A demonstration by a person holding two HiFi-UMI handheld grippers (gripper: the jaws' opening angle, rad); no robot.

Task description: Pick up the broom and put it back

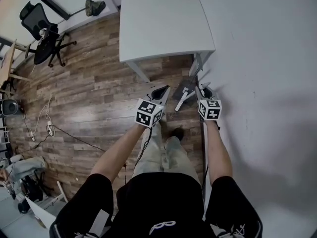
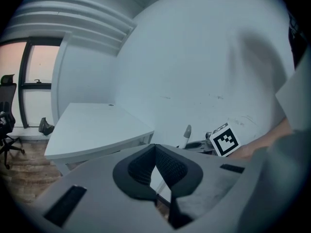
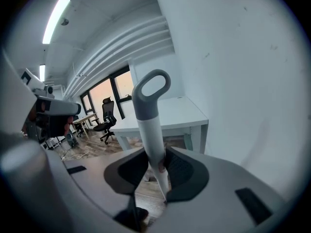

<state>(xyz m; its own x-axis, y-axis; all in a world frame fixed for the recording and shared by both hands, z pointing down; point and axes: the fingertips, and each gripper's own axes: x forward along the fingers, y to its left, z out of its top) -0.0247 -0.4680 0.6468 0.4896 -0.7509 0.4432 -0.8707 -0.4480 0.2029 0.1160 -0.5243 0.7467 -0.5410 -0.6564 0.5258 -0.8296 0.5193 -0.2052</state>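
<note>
- Right gripper fingers pinch the broom on its white shaft, with the grey loop end pointing up.
- Left gripper fingers are pressed together and empty.
- Judged best: grip firmly with the shaft near upright and settle it against the wall beside the white surface. Release only once it leans steady.

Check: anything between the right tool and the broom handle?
Nothing visible. The right tool is clamped on the broom, with its pads pressing the white handle from both sides below the grey loop. The left tool is shut, empty and clear of the handle.
</note>
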